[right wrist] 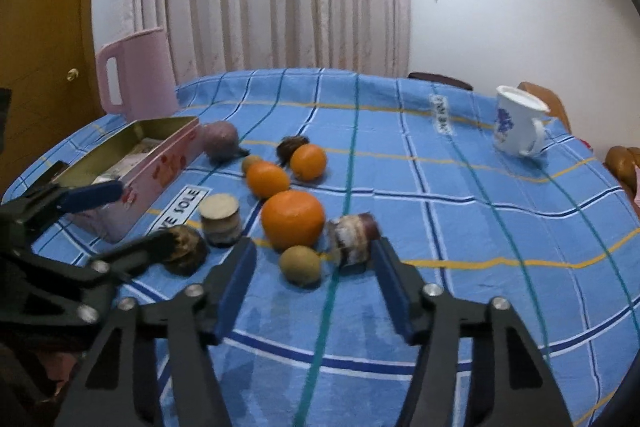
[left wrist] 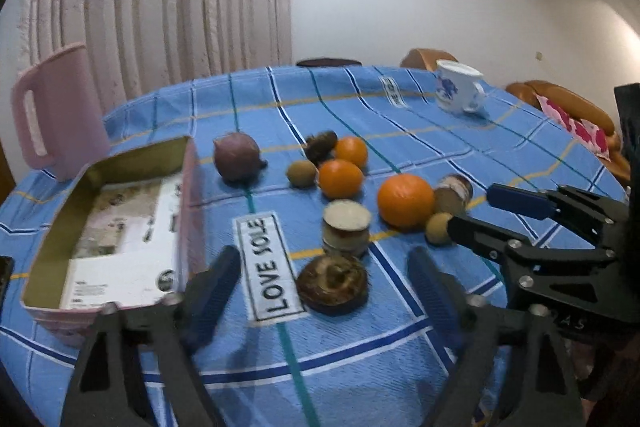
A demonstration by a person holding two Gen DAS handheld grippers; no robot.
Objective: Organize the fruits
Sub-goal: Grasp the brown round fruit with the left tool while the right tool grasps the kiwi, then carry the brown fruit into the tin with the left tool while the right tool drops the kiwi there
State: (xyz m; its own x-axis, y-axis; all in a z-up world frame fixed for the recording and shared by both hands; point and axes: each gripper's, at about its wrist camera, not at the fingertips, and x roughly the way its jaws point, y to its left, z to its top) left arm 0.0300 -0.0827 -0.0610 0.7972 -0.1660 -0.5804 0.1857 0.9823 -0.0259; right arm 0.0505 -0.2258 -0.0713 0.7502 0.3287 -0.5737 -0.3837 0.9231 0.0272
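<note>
The fruits sit clustered mid-worktop: a large orange with a small brown fruit just in front, two smaller oranges behind, and the open pink tin toward the left edge. A careless approach could nudge these round pieces rolling across the cloth, or knock the cut piece beside them. The right tool is released, jaws partly spread around the brown fruit, touching nothing. The left tool is open and empty, near a dark disc-shaped piece.
</note>
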